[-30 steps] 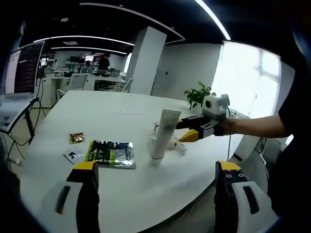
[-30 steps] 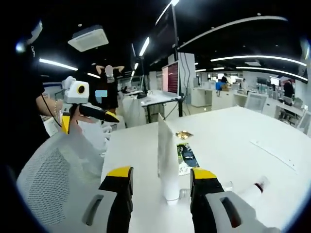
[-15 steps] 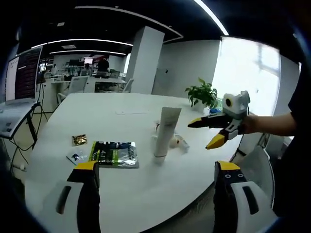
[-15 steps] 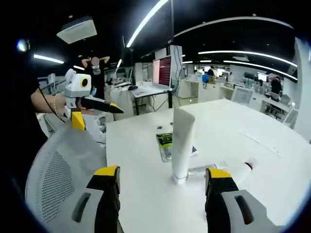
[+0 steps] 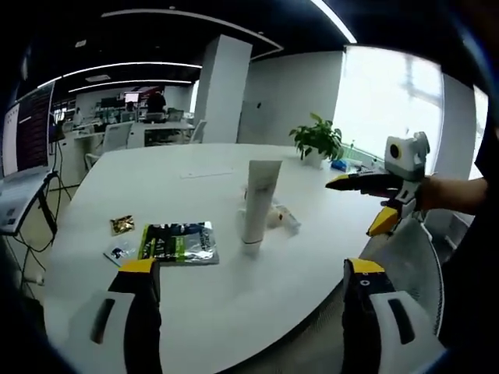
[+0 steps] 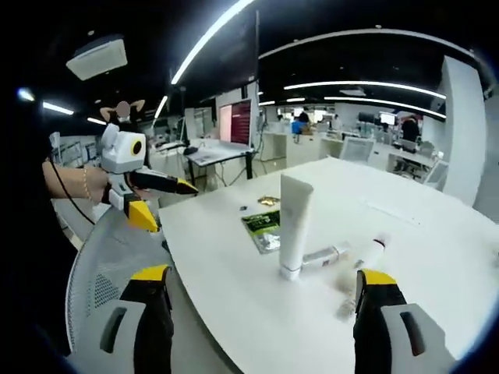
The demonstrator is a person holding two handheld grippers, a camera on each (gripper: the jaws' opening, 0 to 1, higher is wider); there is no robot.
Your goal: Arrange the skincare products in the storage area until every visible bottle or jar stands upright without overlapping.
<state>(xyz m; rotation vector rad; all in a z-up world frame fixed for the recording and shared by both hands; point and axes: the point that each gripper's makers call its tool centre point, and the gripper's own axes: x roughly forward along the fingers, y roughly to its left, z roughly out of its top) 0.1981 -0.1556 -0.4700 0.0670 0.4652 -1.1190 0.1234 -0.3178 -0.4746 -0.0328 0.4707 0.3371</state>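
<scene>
Left gripper view: left gripper (image 5: 245, 312) jaws spread, pinching nothing, held off the near edge of the white tabletop (image 5: 195, 296). White tube (image 5: 258, 202) stands upright on its cap around mid-tabletop. Small pale bottles (image 5: 282, 219) lie on their sides just beside it, toward the window-side edge. Green sachet pack (image 5: 178, 243), a small gold sachet (image 5: 122, 225) and a small blue sachet (image 5: 118, 252) lie flat, apart from the tube. Right gripper (image 5: 374, 201) comes in off the tabletop's edge over a mesh chair (image 5: 405, 257), jaws spread, empty.

Right gripper view: right gripper (image 6: 265, 319) jaws wide apart, empty, off the tabletop edge. Tube (image 6: 294, 222) upright; two small bottles (image 6: 343, 253) lying down right behind its base, not overlapping as far as I can tell. Left gripper (image 6: 160, 199) off the far edge, spread.

Progress, my read: tube done, lying bottles left to stand. Plenty of bare tabletop around the cluster; approach from the near edge looks open. Upright tube is close to the bottles, so there's a tip risk.
</scene>
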